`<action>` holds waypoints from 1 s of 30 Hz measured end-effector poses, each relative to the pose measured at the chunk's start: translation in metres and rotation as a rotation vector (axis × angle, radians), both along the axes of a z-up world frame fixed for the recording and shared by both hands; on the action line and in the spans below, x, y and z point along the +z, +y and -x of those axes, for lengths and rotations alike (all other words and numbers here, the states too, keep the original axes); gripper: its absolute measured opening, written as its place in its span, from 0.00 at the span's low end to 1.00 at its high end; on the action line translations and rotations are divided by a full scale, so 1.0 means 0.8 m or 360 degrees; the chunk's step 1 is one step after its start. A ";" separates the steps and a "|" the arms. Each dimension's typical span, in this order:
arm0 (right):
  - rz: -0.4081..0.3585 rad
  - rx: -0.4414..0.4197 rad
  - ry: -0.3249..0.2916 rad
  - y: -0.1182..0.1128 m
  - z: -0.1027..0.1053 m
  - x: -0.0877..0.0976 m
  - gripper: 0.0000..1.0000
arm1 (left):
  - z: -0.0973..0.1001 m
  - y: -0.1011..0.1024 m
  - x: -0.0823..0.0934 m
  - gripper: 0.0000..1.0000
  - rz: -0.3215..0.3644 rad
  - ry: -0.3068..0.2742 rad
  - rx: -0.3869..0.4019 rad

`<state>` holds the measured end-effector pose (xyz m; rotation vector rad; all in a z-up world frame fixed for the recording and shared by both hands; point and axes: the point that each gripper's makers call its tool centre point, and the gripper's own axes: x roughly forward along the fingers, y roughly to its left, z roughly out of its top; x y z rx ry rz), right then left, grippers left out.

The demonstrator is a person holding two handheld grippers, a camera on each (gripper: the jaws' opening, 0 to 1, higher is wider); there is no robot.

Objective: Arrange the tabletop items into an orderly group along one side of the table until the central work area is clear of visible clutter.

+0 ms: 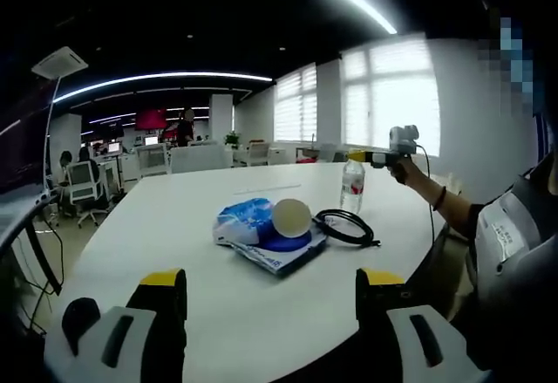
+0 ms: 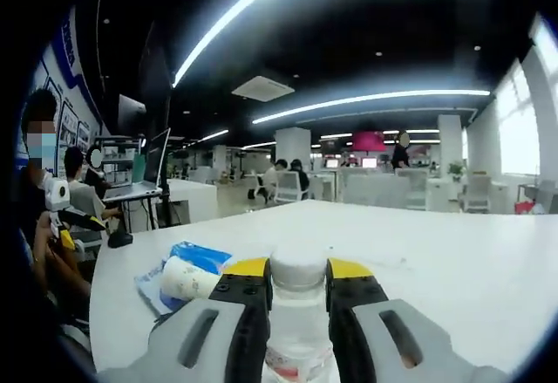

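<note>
On the white table (image 1: 174, 226) lie a blue plastic packet (image 1: 244, 222), a cream round roll (image 1: 291, 216) on a blue disc (image 1: 283, 243), and a coiled black cable (image 1: 347, 226). Behind the cable stands a clear water bottle (image 1: 352, 187). My left gripper (image 1: 272, 283) hangs open over the table's near edge, nothing between its jaws. My right gripper (image 2: 298, 289) is shut on the water bottle (image 2: 296, 322), its yellow-tipped jaws tight against the white cap. The right gripper (image 1: 370, 154) also shows at the bottle's top in the left gripper view. The packet (image 2: 199, 256) and roll (image 2: 183, 280) lie left of the bottle.
A person's hand (image 1: 405, 172) and sleeve reach in from the right. Office chairs (image 1: 83, 187) and desks stand beyond the table's far edge, with people further back. A laptop on a stand (image 2: 144, 174) sits on a side desk.
</note>
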<state>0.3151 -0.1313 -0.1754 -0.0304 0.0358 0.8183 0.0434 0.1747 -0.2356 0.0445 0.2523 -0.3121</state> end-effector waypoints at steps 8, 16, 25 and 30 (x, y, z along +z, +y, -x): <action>-0.0055 0.0003 0.0026 0.004 0.010 0.012 0.20 | 0.000 0.001 -0.003 0.79 0.0001 0.0008 0.0004; -0.0077 0.0018 -0.0024 0.027 0.031 0.056 0.20 | 0.000 -0.005 -0.010 0.79 0.0002 0.0022 -0.0019; -0.0185 0.0168 -0.0018 0.080 0.064 0.108 0.20 | 0.007 -0.010 -0.015 0.78 0.0020 0.0023 -0.0044; -0.0153 0.0199 -0.0037 0.113 0.076 0.118 0.20 | 0.013 -0.007 -0.021 0.78 0.0003 0.0040 -0.0032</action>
